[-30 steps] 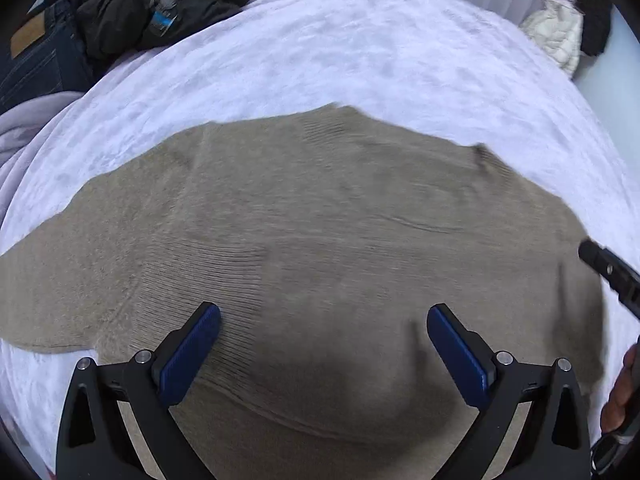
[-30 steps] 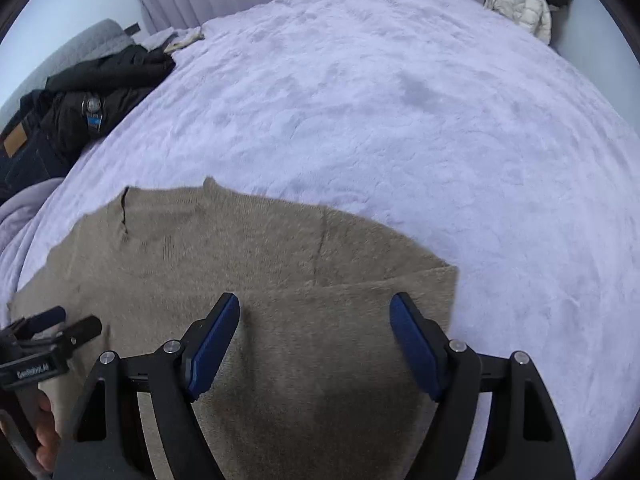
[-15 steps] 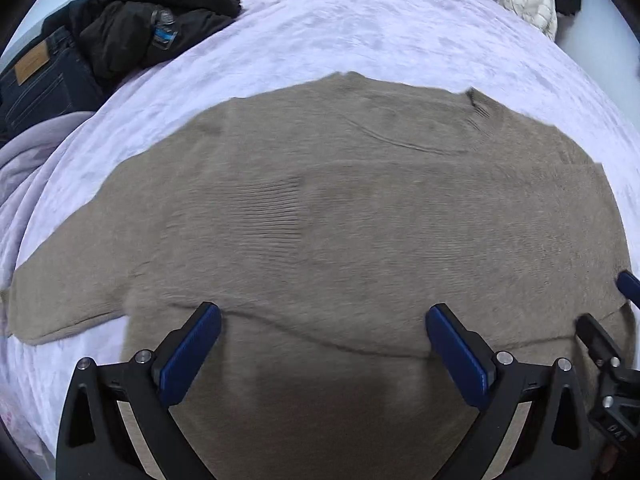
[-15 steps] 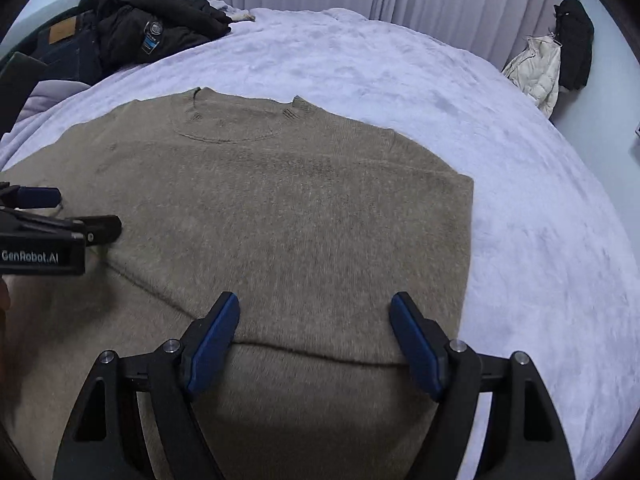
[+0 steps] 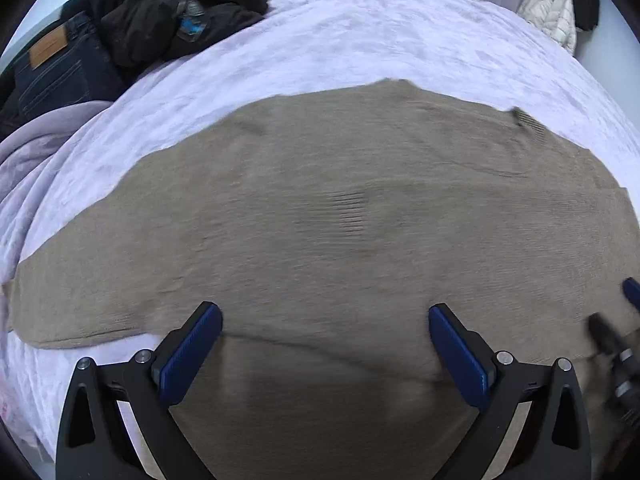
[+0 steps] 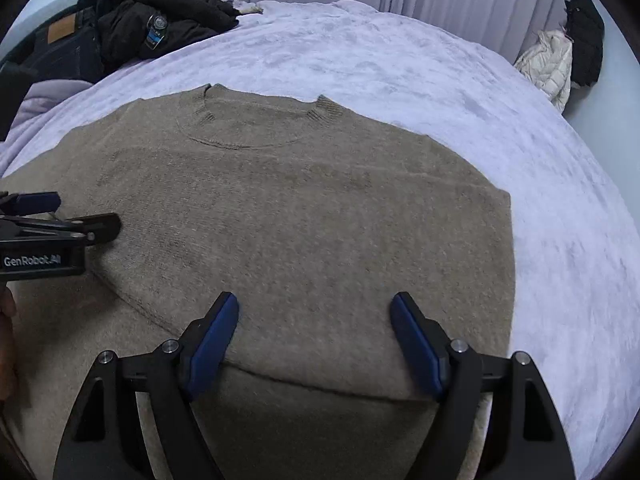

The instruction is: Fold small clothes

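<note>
- On the far left of the purple bed [image 6: 440, 80] lie dark jeans [image 6: 68, 50] and a black jacket [image 6: 160, 16], touching each other in a heap.
- In the middle of the bed lies a tan sweater [image 6: 300, 208], spread flat, with its round neck [image 6: 256, 120] at the far end.
- One sleeve [image 5: 80, 300] sticks out to the left, and the right side has a straight folded edge.
- The left gripper [image 5: 324, 344] is over the near part of the sweater, with its blue pads [image 5: 192, 352] wide apart and nothing between them.
- The right gripper [image 6: 314, 340] is just to the right of it, also wide apart and holding nothing.
- Far right, past the bed, a white puffy coat [image 6: 548, 64] and a black one [image 6: 584, 36] hang by the wall.
</note>
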The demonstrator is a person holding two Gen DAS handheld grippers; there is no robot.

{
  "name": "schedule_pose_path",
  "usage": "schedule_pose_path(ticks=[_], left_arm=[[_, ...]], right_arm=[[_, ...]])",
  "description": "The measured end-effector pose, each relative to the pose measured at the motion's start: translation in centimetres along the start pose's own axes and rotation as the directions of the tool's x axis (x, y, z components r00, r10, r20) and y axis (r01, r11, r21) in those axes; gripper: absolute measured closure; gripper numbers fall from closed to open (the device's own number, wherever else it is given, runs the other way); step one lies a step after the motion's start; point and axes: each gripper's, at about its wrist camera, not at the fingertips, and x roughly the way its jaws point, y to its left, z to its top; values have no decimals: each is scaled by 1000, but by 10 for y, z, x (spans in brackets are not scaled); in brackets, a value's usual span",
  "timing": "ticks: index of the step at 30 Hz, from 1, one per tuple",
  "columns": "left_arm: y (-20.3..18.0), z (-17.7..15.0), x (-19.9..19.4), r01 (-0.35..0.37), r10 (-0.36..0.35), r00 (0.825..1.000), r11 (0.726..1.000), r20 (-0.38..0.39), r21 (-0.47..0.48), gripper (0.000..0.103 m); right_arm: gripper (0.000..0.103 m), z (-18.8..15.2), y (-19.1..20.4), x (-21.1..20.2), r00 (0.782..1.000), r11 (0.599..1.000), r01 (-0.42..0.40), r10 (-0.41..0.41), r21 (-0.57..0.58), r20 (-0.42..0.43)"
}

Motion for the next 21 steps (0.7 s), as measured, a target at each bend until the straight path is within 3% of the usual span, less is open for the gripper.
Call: schedule_pose_path(ticks=[4, 7, 10, 12, 15, 16, 17, 21], left_arm=[[42, -4, -3, 90, -93, 995, 989, -18, -116, 0], [36, -5, -18, 46, -41, 999, 989, 36, -138, 0], [16, 3, -26, 85, -75, 994, 989, 84, -123, 0], [5, 8, -20, 95, -87, 994, 989, 71, -117, 0], [6, 13, 16, -30, 27, 999, 995, -31, -97, 0], [11, 12, 20, 12, -16, 999, 993, -34, -114, 0], [19, 10, 18, 45, -48, 999, 989, -24, -138, 0], [42, 2, 0, 27, -22, 999, 987, 32, -157, 0]], right_arm=[[22, 0, -20, -11, 1000, 997, 21, -20, 70, -24], [22, 12, -15, -17, 1000, 994, 26, -25, 103, -10], [22, 35, 8, -9, 1000, 994, 22, -21, 108, -4], [22, 48, 29, 2, 1000, 996, 8, -7, 85, -7], [22, 54, 57, 25, 998, 1000, 17, -17, -1, -65], [22, 52, 61, 32, 996, 999, 36, -39, -28, -82], [22, 49, 60, 32, 997, 999, 39, -42, -38, -71], [22, 37, 30, 23, 997, 998, 39, -37, 40, -61]])
